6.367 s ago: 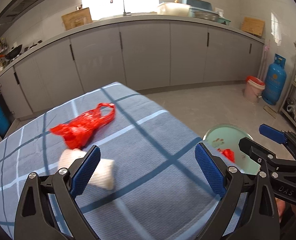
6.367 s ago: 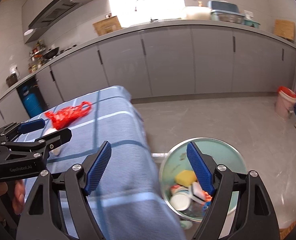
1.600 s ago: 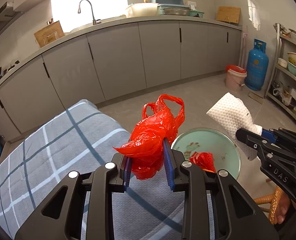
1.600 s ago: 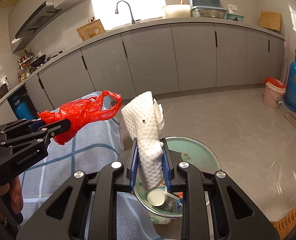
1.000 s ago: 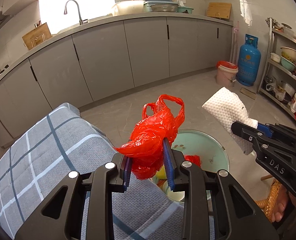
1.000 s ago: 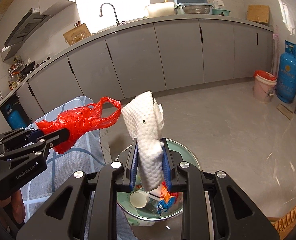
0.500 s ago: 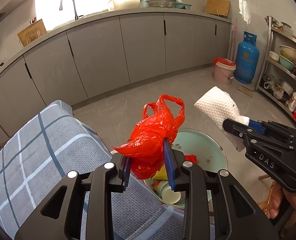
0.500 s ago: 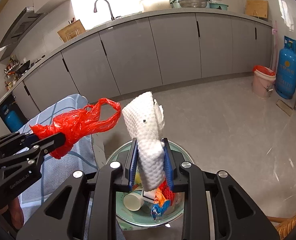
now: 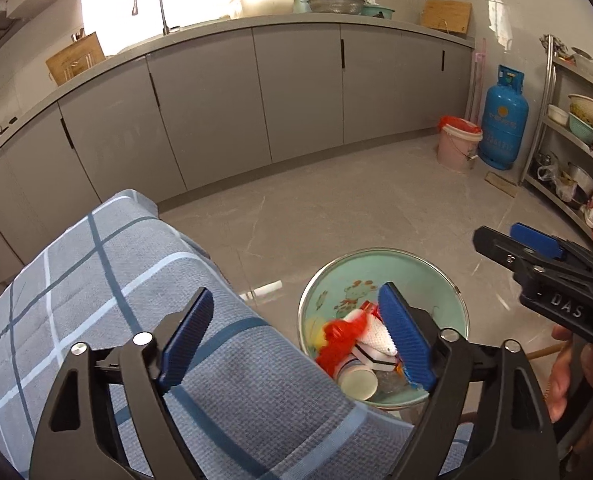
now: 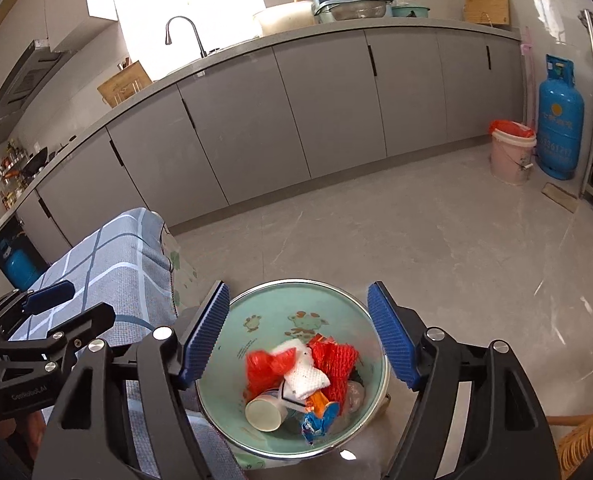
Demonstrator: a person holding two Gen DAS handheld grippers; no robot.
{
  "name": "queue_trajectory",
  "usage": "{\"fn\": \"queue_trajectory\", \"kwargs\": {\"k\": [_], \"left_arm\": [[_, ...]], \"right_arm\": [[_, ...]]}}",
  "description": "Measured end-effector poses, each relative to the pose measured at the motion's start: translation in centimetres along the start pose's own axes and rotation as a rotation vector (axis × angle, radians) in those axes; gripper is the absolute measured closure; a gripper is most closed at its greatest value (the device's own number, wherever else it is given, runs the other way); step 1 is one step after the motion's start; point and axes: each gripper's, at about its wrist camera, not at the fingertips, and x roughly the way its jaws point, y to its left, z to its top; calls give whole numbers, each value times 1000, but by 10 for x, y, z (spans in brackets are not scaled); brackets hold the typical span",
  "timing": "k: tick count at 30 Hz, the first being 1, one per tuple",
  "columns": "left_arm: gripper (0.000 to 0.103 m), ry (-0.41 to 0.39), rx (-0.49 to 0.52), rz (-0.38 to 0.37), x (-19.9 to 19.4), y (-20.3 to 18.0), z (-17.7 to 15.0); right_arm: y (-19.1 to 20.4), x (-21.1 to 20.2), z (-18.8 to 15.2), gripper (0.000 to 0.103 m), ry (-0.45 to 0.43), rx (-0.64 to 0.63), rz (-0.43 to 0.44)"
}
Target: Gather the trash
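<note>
A pale green bin (image 10: 256, 312) (image 9: 392, 272) stands on the floor beside the table. Inside it lie the red plastic bag (image 10: 266, 366) (image 9: 336, 340), the white paper towel (image 10: 306, 378) (image 9: 378, 334), a paper cup (image 10: 262, 412) and several wrappers. My right gripper (image 10: 298, 338) hangs over the bin, its jaws opening with nothing between them. My left gripper (image 9: 296, 336) hovers at the table's corner next to the bin, jaws opening and empty. Each gripper shows in the other's view, the right gripper (image 9: 536, 248) at the right and the left gripper (image 10: 56, 308) at the left.
The table wears a grey-blue checked cloth (image 9: 96, 272). Grey kitchen cabinets (image 9: 296, 92) line the back wall. A blue gas cylinder (image 9: 502, 118) and a pink bucket (image 9: 458, 144) stand at the far right by a metal shelf (image 9: 576, 128). A wicker seat (image 10: 580, 436) sits close at the lower right.
Both grippers have opened. The red bag has dropped from the left gripper and the white paper towel from the right; both now lie in the bin.
</note>
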Motion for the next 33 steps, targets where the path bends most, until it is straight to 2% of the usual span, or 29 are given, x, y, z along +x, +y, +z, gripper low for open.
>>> {"fn": "queue_trajectory", "kwargs": {"k": [5, 19, 33], "left_arm": [[11, -54, -6, 38, -29, 10, -7], [11, -125, -71, 40, -85, 33, -14], [11, -156, -90, 41, -102, 40, -11]], "right_arm": [[15, -31, -4, 16, -56, -14, -12], [53, -79, -6, 14, -101, -91, -9], [67, -91, -2, 13, -105, -113, -5]]}}
